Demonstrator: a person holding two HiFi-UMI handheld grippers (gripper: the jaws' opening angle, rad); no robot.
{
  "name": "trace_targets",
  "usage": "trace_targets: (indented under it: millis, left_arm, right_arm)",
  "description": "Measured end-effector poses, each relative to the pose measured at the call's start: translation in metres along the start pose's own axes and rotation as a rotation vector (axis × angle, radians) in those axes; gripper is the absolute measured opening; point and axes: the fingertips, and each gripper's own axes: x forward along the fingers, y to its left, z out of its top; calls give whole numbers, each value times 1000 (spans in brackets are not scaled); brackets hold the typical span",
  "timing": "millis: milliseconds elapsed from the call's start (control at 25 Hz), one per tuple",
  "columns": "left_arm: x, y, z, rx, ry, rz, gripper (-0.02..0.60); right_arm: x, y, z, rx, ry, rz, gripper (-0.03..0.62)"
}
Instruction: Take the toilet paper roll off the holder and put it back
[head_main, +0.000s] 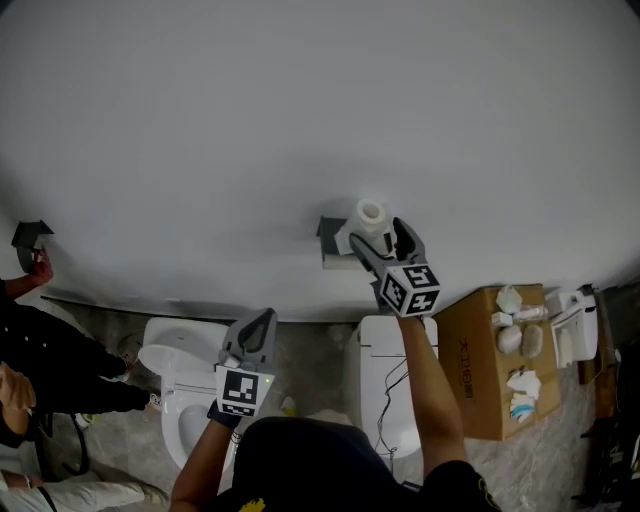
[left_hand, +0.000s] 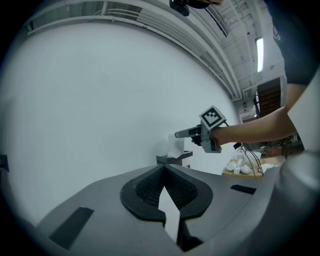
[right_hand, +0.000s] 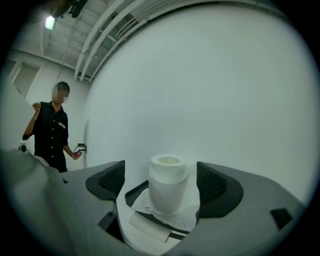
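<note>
A white toilet paper roll (head_main: 371, 220) (right_hand: 168, 186) stands upright on the flat top of the dark wall holder (head_main: 330, 233) (right_hand: 136, 193). Another roll (right_hand: 148, 227) sits under that top. My right gripper (head_main: 378, 236) (right_hand: 160, 173) is open; its pads stand either side of the upright roll with a gap on both sides. The left gripper (head_main: 262, 322) (left_hand: 164, 170) hangs lower and to the left, away from the wall, shut with nothing in it. The left gripper view shows the right gripper (left_hand: 192, 133) beside the roll (left_hand: 175, 147).
Below the holder stand two white toilets (head_main: 185, 392) (head_main: 386, 385). A cardboard box (head_main: 478, 365) with white items on top is at the right. A person in black (head_main: 40, 372) (right_hand: 52, 134) stands at the left by a second wall holder (head_main: 30, 236).
</note>
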Motion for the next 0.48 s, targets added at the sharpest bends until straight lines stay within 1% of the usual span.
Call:
trace_targets:
  millis: [120,280,400,480]
  left_arm:
    - [1,-6,-1,7,4,-15,15]
    - [-1,-11,5,29,-2,-31,15]
    - [-3,-12,10,43,-7,-32,17]
    - [-5,-14,12,48,-10,-30,15]
  right_arm:
    - [-17,-3,1,9,-10,-19,389]
    - [-41,-1,-1,24,-14,-21,351]
    - [-60,4,-4,25,-15,-24,305]
    - [-73,9,-7,32,-20,-24,291]
